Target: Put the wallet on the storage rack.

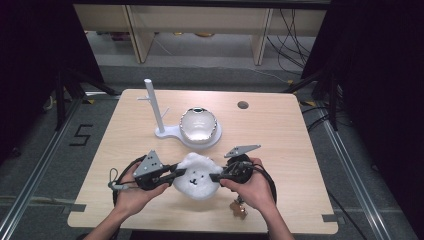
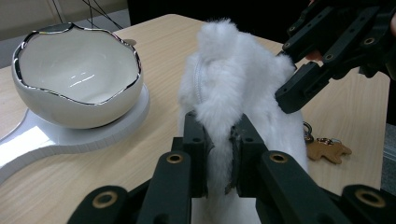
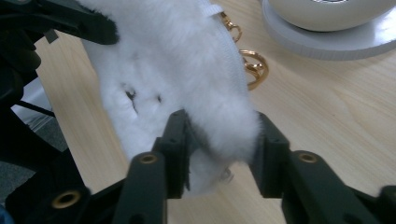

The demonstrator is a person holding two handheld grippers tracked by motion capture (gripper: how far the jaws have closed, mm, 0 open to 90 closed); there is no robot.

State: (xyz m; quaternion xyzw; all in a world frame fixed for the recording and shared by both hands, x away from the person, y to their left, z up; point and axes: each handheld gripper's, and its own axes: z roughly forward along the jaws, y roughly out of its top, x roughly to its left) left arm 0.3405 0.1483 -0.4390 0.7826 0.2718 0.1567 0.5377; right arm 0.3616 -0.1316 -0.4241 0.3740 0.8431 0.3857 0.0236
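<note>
The left gripper [image 2: 218,154] is clamped on one edge of a white fluffy pouch [image 2: 238,93], the fur pinched tight between its fingers [image 2: 194,140]. The right gripper [image 3: 219,140] has its fingers [image 3: 175,135] around the opposite edge of the pouch; the fur fills the gap and bulges against both pads, though how hard they press I cannot tell. Seen from above, the pouch [image 1: 197,182] hangs between the two grippers, left gripper [image 1: 176,173] at one side and right gripper [image 1: 216,177] at the other, near the table's [image 1: 280,130] front edge. Just below the right fingers, a brown keychain charm [image 1: 239,209] lies on the wood. Beyond the fingertips stands a white eggshell-shaped bowl [image 1: 198,125] on a white stand [image 1: 152,107] with an upright post.
</note>
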